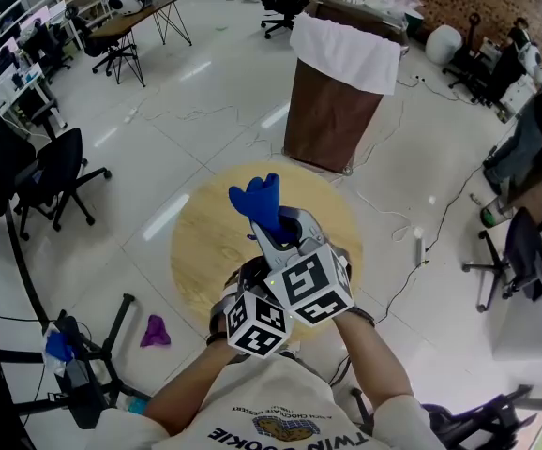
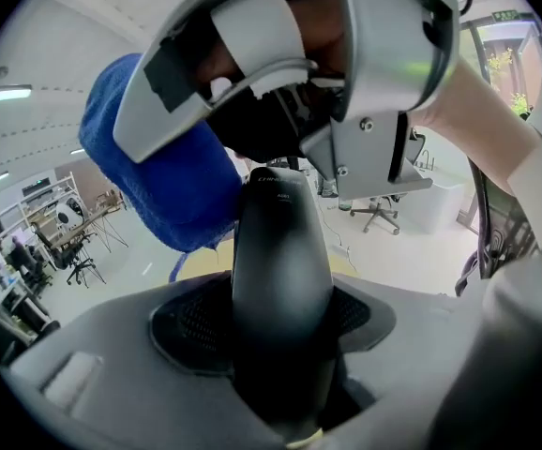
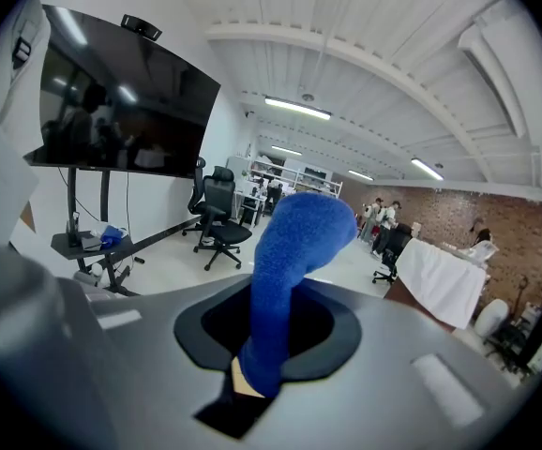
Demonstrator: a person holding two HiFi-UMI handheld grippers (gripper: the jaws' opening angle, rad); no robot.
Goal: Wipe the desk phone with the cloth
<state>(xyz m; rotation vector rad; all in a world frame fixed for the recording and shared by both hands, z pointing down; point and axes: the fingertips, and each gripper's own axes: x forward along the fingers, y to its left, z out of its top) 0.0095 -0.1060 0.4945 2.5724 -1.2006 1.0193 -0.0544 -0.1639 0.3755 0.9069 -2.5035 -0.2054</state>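
Both grippers are held together above a round wooden table (image 1: 201,242). My right gripper (image 1: 278,235) is shut on a blue cloth (image 1: 260,204), which sticks up out of its jaws as a thick roll (image 3: 294,261). In the left gripper view, a black phone handset (image 2: 280,298) stands lengthwise between the jaws of my left gripper (image 2: 285,364), which is shut on it. The blue cloth (image 2: 163,176) and the right gripper's grey body (image 2: 346,64) hang close over the handset's far end. The phone's base is not in view.
A brown bin with a white liner (image 1: 337,82) stands beyond the table. Black office chairs (image 1: 51,172) are at the left and right. A purple rag (image 1: 155,331) lies on the floor at the lower left, and cables run across the tiles.
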